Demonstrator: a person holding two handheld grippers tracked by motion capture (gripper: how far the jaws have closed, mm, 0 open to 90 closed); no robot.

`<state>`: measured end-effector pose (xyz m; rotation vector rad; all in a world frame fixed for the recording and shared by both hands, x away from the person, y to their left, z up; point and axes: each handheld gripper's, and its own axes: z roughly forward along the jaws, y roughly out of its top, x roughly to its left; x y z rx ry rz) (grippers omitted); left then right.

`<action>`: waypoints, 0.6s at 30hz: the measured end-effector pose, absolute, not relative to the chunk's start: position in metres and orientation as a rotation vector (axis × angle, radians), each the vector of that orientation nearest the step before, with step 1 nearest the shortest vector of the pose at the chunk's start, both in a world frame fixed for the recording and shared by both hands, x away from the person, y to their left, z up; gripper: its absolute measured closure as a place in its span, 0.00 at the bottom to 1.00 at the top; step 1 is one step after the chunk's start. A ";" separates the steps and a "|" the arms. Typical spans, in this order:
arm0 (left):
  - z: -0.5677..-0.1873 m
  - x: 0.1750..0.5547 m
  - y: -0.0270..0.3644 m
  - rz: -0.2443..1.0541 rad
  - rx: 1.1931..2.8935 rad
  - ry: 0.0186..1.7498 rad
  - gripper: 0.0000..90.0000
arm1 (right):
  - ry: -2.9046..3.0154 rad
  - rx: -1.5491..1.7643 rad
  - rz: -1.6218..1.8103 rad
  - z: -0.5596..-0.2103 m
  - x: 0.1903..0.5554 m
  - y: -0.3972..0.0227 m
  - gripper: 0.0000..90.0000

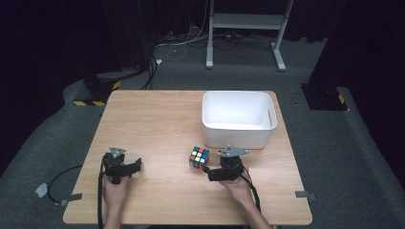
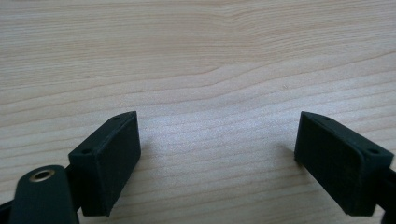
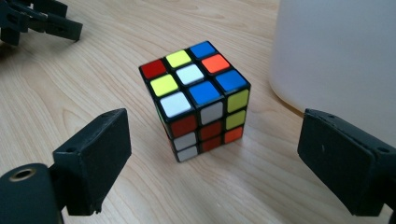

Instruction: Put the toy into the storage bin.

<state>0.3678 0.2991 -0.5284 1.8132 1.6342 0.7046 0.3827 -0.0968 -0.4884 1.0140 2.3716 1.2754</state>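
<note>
So the puzzle cube (image 3: 196,100) is sitting on the wooden tabletop (image 1: 157,119), just in front of the white tub (image 1: 237,119) and a bit apart from it. The right tool (image 3: 212,163) has its jaws spread wide with nothing gripped; the cube stands just ahead of them, not touching either pad. The left tool (image 2: 217,161) is well off to the side, jaws wide too, over bare wood.
</note>
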 end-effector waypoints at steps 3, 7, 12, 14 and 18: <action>-0.528 0.368 0.299 0.705 1.813 1.634 0.16 | 2.372 1.002 1.284 -0.487 0.384 -0.093 0.10; -0.528 0.368 0.299 0.705 1.813 1.634 0.16 | 2.372 0.991 1.304 -0.484 0.387 -0.088 0.10; -0.528 0.368 0.299 0.705 1.814 1.634 0.16 | 2.382 0.972 1.314 -0.483 0.390 -0.079 0.10; -0.528 0.368 0.299 0.705 1.814 1.634 0.16 | 2.384 0.975 1.313 -0.483 0.391 -0.078 0.10; -0.528 0.368 0.299 0.705 1.813 1.634 0.16 | 2.388 0.955 1.306 -0.481 0.394 -0.071 0.10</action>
